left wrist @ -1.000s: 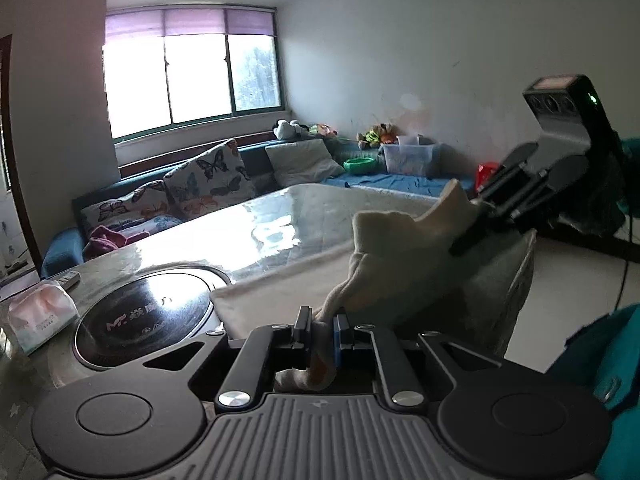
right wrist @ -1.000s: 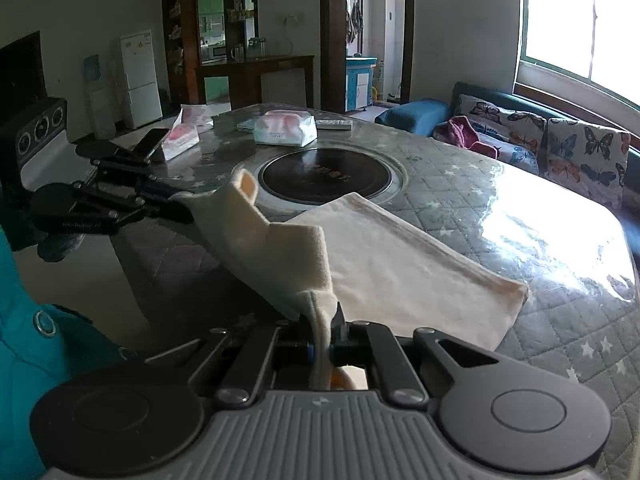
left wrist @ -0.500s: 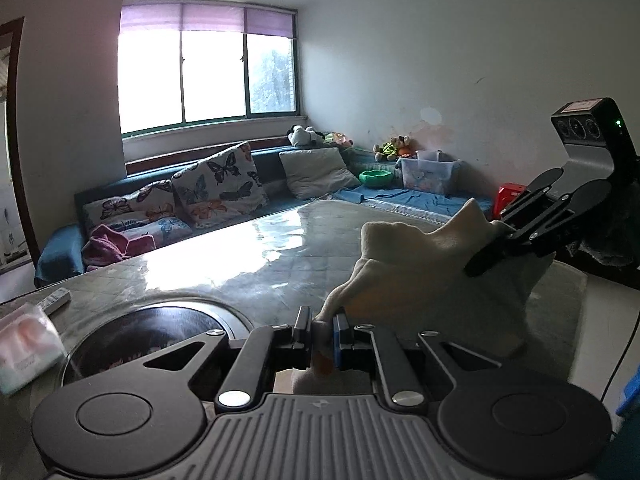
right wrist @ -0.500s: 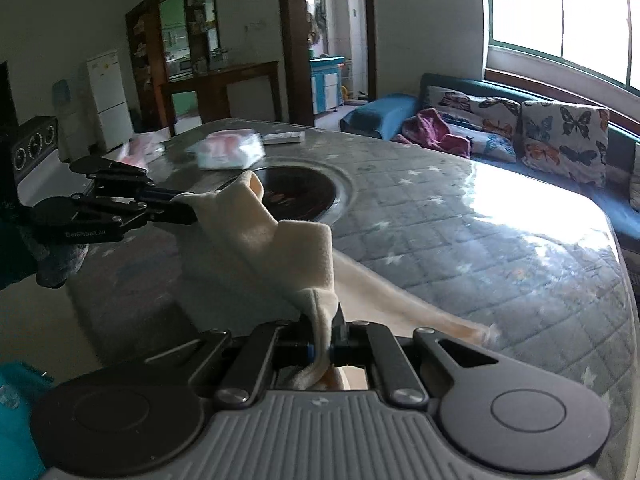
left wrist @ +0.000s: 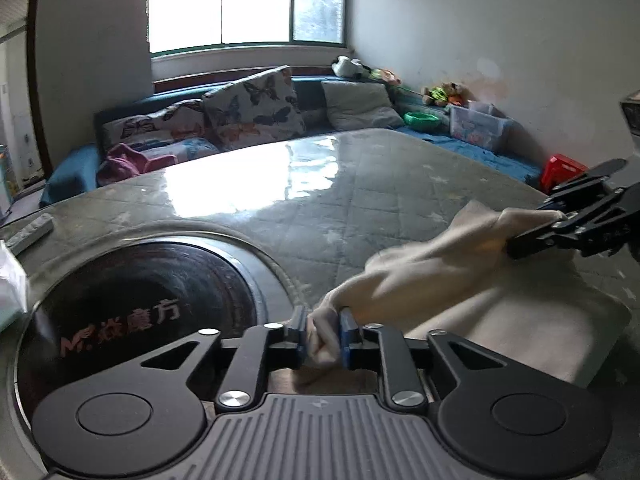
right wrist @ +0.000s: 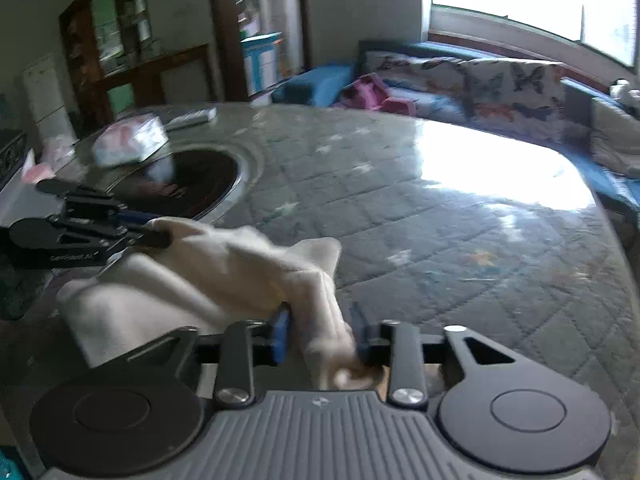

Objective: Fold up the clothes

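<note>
A cream cloth (left wrist: 472, 280) lies folded over on the quilted table (left wrist: 360, 184). My left gripper (left wrist: 323, 334) has one corner of the cloth between its blue pads, with the jaws slightly parted around it. My right gripper (right wrist: 322, 334) has its jaws parted wide, and the other corner of the cloth (right wrist: 240, 264) hangs loosely between them. The right gripper also shows in the left wrist view (left wrist: 560, 220), at the cloth's far corner. The left gripper shows in the right wrist view (right wrist: 132, 228) at the left.
A round black induction cooktop (left wrist: 132, 308) is set into the table to the left of the cloth. Tissue packs (right wrist: 128, 140) and a remote (right wrist: 192, 118) lie beyond it. A sofa with butterfly cushions (left wrist: 248, 112) runs under the window.
Both grippers carried the cloth's near edge forward and down over the table, folding it over. The right jaws have opened, and the left jaws have loosened.
</note>
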A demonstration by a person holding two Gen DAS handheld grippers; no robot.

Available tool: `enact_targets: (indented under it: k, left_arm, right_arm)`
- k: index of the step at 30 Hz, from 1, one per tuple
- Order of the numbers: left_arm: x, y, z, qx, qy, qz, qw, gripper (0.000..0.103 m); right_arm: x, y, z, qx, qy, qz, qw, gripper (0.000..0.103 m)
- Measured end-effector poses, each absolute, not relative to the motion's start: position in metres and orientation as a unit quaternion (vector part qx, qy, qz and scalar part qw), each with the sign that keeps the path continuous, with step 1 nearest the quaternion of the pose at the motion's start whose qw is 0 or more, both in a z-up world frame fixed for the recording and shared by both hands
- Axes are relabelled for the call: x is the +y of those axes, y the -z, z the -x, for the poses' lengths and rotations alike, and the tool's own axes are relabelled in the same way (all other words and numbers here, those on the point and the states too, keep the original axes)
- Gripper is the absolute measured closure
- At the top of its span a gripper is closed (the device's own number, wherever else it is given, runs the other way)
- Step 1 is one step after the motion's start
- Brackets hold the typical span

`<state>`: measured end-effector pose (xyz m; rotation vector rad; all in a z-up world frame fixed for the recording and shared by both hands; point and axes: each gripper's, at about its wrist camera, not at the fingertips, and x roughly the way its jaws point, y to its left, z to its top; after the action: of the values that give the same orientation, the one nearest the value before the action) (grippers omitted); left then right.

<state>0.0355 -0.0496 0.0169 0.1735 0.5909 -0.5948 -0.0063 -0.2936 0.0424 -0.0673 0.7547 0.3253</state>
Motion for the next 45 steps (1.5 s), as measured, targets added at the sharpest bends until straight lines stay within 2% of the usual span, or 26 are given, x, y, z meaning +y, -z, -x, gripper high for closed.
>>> enact_targets:
  k: [1,8,17,25,45]
  left_arm:
    - [-0.048,-0.019,-0.036,0.286,0.28,-0.084,0.913,0.073]
    - [-0.052,-0.04,-0.024,0.273,0.274,-0.064,0.92,0.075]
    - [-0.091,-0.034,-0.034,0.302,0.328,-0.046,0.894,0.077]
    - [-0.107,-0.016,-0.066,0.322,0.307,-0.053,0.894,0.076]
    - [-0.062,-0.032,-0.018,0.315,0.264,-0.015,0.912,0.079]
  right_arm:
    - [-0.294,-0.045,0.009,0.359,-0.145,0.036,0.921,0.067]
    - [-0.288,-0.052,0.016,0.331,-0.132,0.024,0.934,0.067]
    - [-0.269,-0.029,-0.016,0.362,-0.149,-0.04,0.92,0.069]
    - [-0.254,-0.014,-0.026,0.356,-0.128,0.007,0.926,0.07]
    - [-0.239,-0.029,-0.017,0.336,-0.145,0.026,0.93,0.069]
